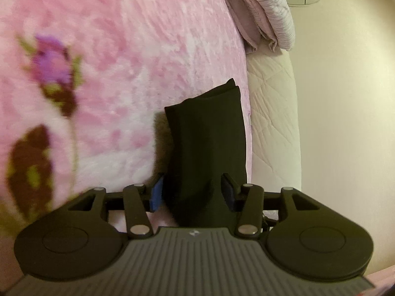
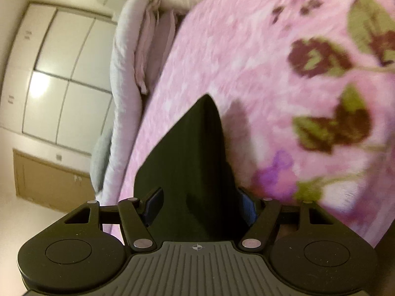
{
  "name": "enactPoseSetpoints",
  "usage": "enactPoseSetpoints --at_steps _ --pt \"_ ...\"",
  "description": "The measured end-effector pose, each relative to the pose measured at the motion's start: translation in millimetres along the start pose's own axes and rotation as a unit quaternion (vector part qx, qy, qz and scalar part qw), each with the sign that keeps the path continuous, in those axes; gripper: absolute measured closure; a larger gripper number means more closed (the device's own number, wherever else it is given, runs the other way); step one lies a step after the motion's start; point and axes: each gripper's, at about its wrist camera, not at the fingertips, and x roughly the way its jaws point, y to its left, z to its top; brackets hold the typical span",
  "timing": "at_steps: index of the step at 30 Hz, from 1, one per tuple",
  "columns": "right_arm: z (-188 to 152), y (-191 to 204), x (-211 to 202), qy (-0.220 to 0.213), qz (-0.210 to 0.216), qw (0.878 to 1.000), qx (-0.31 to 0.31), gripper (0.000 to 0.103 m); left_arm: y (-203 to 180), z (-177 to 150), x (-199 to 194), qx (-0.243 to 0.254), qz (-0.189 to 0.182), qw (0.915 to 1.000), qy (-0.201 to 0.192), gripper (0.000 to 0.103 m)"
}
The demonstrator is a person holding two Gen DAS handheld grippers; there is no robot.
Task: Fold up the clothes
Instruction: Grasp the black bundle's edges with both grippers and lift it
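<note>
- The left gripper (image 1: 193, 193) sits low in the centre of the left wrist view, its blue-padded fingers (image 1: 156, 193) clamped on a bunched edge of the black garment (image 1: 206, 143).
- From there the garment runs up the middle of the frame, folded double, ending in a blunt corner near the centre.
- Behind it lies the pink floral blanket (image 1: 123, 61), filling the left and upper left; the picture is blurred there.
- At right, the cream quilted mattress side (image 1: 271, 113) shows; pale pillows (image 1: 266, 12) sit at the upper right.
- In the right wrist view, the right gripper (image 2: 200, 206) has its fingers (image 2: 155, 203) closed on the same black cloth, which rises to a point at mid-frame.
- White cabinet doors (image 2: 56, 79) fill the left of that view.
</note>
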Motion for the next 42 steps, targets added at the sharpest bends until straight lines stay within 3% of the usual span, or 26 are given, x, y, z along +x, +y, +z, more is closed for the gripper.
enactPoseSetpoints --at_steps 6,10,27,28,29,30,32,33,36,42 --pt "-4 2 -3 -0.005 -0.009 1.0 -0.007 0.034 4 -21 -9 -0.047 -0.01 0.9986 0.019 0.056" --pt "-7 3 -3 -0.007 -0.017 1.0 -0.012 0.034 10 -23 -5 -0.054 -0.01 0.9985 0.001 0.055" --pt "21 4 34 0.021 -0.006 1.0 -0.001 0.034 -16 -18 29 0.016 0.004 0.9993 -0.033 0.051" --pt "23 4 37 0.023 -0.005 1.0 0.0 0.036 -17 -17 32 0.016 0.003 0.9993 -0.033 0.051" --pt "23 5 42 0.037 0.0 0.999 -0.008 0.046 -18 -16 34 0.015 0.003 0.9993 -0.033 0.051" --pt "22 4 48 0.048 -0.002 0.999 -0.014 0.063 -19 -15 36 0.018 0.003 0.9993 -0.033 0.053" --pt "18 -1 54 0.056 0.007 0.998 -0.009 0.073 -19 -13 39 0.023 0.003 0.9992 -0.034 0.062" --pt "16 -4 55 0.057 0.016 0.998 -0.003 0.076 -20 -12 41 0.025 0.004 0.9991 -0.034 0.07" --pt "6 -7 49 0.037 0.023 0.999 0.001 0.083 -19 -7 39 0.041 0.007 0.9988 -0.024 0.08" --pt "-23 9 35 0.005 0.036 0.999 0.001 0.084 -29 5 15 0.086 0.005 0.9962 -0.015 0.086"
